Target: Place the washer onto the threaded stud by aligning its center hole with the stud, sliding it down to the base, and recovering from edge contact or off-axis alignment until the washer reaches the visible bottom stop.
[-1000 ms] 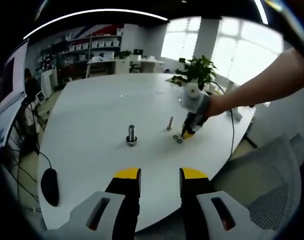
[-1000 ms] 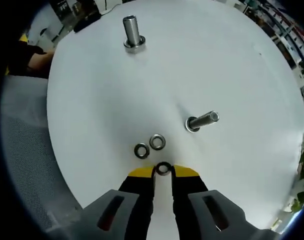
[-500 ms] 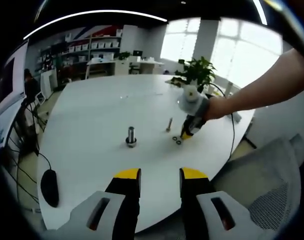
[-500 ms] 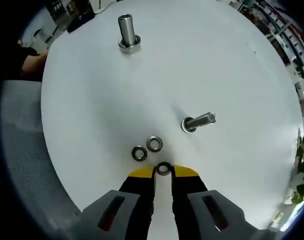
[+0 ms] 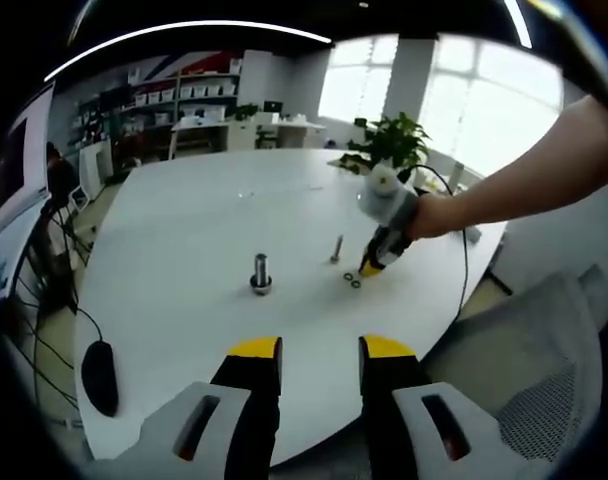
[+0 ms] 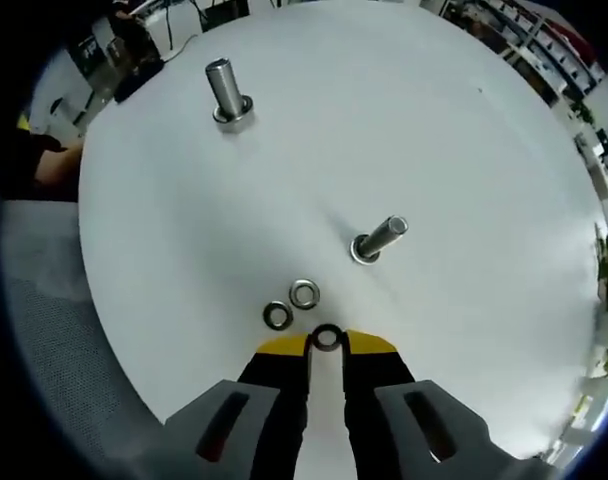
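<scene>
The right gripper (image 6: 327,342) has its yellow-tipped fingers (image 6: 282,346) closed on a small dark metal washer (image 6: 327,337), held just above the round white table (image 6: 464,150). Pickup looks done; the carry to the slim upright threaded stud (image 6: 378,238) comes next, calling for the hole to be centred over its tip and the washer levelled. Two spare metal rings (image 6: 290,305) lie just beside the grip. A thicker steel post (image 6: 227,94) stands well apart. The left gripper (image 5: 319,352) hangs open, empty. The stud's threads and bottom stop are too small to make out.
</scene>
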### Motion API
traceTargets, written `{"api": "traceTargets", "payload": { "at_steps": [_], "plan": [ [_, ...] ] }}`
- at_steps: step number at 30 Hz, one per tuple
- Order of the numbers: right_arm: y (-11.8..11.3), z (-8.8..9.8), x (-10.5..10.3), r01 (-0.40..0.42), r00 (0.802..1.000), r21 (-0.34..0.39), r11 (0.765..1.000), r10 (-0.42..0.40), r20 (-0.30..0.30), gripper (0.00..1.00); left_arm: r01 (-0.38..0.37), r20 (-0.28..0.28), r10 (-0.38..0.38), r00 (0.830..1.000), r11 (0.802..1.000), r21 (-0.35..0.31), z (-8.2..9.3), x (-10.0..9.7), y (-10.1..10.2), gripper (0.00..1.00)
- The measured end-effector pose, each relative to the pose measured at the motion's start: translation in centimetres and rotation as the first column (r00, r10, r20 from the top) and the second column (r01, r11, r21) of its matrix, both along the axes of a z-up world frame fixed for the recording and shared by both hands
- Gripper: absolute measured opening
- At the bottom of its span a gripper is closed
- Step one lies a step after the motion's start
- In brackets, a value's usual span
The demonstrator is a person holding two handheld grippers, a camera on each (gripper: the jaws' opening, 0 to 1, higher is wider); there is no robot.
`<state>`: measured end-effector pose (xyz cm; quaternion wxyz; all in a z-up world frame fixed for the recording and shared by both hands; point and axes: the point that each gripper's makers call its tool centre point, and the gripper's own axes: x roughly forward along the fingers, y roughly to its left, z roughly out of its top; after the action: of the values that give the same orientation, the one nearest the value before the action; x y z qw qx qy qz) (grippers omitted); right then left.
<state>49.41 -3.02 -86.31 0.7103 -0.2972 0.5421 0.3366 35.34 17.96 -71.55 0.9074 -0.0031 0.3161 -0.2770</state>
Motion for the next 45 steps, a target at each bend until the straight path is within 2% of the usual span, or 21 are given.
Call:
{"api": "traceTargets", "payload": {
  "at_steps": [13,18,29,45],
  "plan": [
    [0.9,4.9,3.0,-0.012,0.995,0.058,0.998,0.006,0.102,0.14,-0.004,0.016,0.005,1.0,1.0,-0.002,0.3,0.1,0.1,0.29],
    [1.6,5.8,3.4,-0.043,0.991,0.064,0.997,0.034,0.128,0.14,-0.003,0.017,0.003,1.0,1.0,-0.002,0.3,0.1,0.1,0.28],
    [2.7,6.2,4.7,-0.082,0.984,0.071,0.994,0.07,0.161,0.14,-0.001,0.01,0.001,1.0,1.0,0.006,0.2,0.0,0.1,0.28],
    [3.1,5.0,5.4,-0.09,0.99,0.065,0.994,0.082,0.117,0.14,0.001,-0.001,-0.001,1.0,1.0,0.003,0.0,0.0,0.1,0.28]
  ]
}}
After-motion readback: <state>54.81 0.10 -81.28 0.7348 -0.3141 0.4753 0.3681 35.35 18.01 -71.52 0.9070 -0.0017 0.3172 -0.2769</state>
